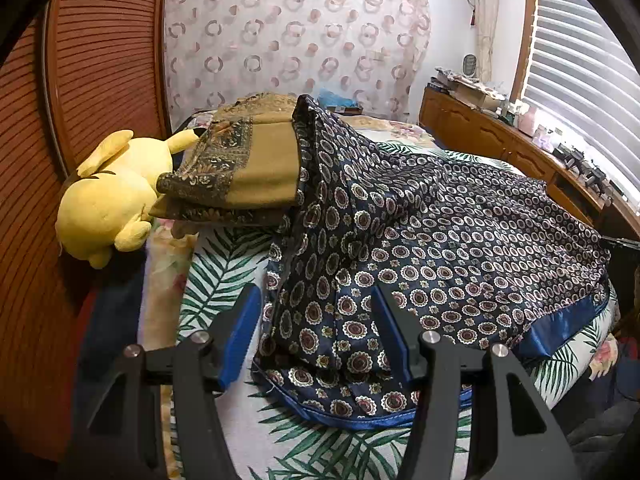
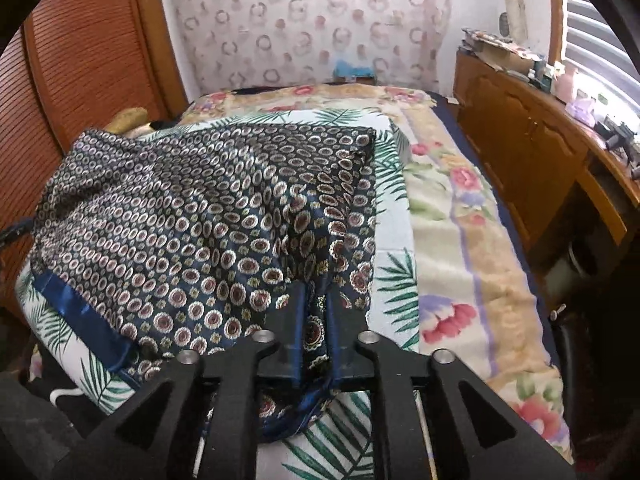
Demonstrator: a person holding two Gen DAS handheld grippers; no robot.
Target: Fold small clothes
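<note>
A navy satin cloth (image 1: 460, 240) with ring and medallion prints and a blue hem lies rumpled on the palm-leaf sheet (image 1: 224, 272) of a bed. One part of it rises to a peak beside a folded ochre cloth stack (image 1: 256, 168). My left gripper (image 1: 316, 320) stands open, its blue pads wide apart with the cloth's near edge lying loosely between them. In the right wrist view the same cloth (image 2: 180, 208) bunches toward my right gripper (image 2: 316, 320), whose jaws stand narrow and pinch a gathered fold, the hem hanging below them.
A yellow plush toy (image 1: 108, 200) lies at the bed's left edge against a louvred wooden door (image 1: 88, 80). A floral blanket (image 2: 460, 240) covers the bed's right side. A wooden cabinet (image 2: 520, 140) with clutter on top runs along the right under a window blind.
</note>
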